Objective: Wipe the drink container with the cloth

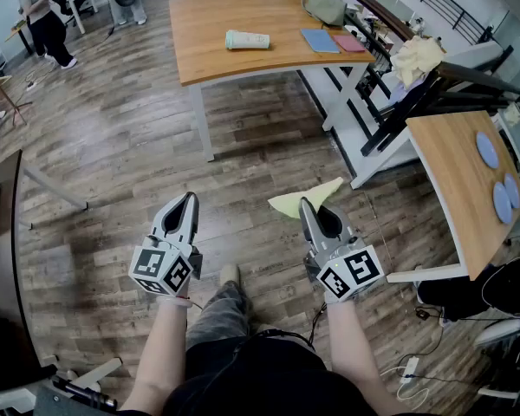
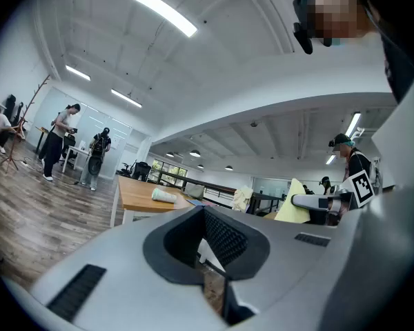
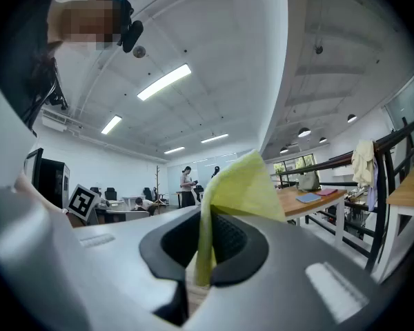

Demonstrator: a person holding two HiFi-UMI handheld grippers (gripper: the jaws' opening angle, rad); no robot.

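The drink container, a pale green tumbler, lies on its side on the far wooden table; it also shows small in the left gripper view as the container. My right gripper is shut on a yellow cloth, which sticks out ahead of the jaws; the same cloth fills the right gripper view. My left gripper is shut with nothing in it. Both grippers hang over the wooden floor, well short of the table.
A grey bag and blue and pink cloths lie on the same table. A second table with blue plates stands at the right, beside a black rack. People stand at the far left.
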